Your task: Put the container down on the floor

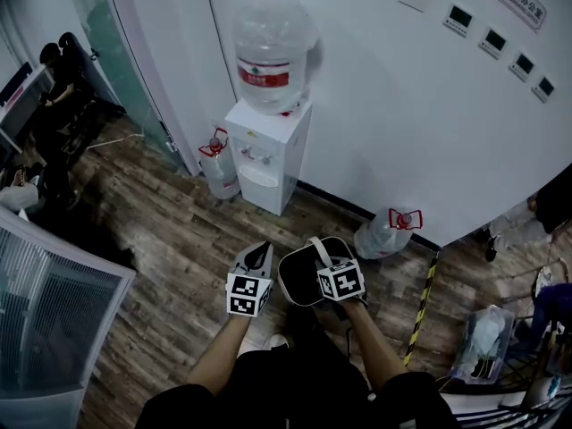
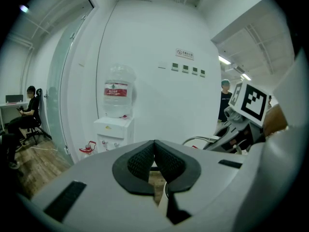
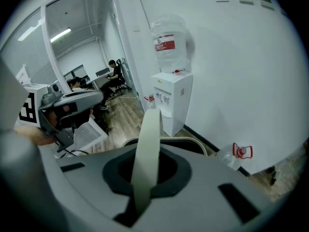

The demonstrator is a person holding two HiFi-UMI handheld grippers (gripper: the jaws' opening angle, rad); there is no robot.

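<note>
The container [image 1: 298,277] is a dark bucket with a pale rim and a pale strap handle [image 1: 316,243]. It hangs above the wooden floor in front of the person's legs. My right gripper [image 1: 323,259] is shut on that handle; in the right gripper view the handle [image 3: 149,134] runs up between the jaws of my right gripper [image 3: 146,172], with the container's rim [image 3: 194,141] below. My left gripper [image 1: 260,255] stays just left of the container, apart from it. Its jaws are shut with nothing between them in the left gripper view [image 2: 154,161].
A white water dispenser [image 1: 267,155] with a big bottle on top stands at the wall ahead. Water bottles sit on the floor beside it [image 1: 219,164] and to the right [image 1: 387,231]. A yellow-black pole [image 1: 420,309] and a bag [image 1: 486,338] are right, a white cabinet [image 1: 45,324] left.
</note>
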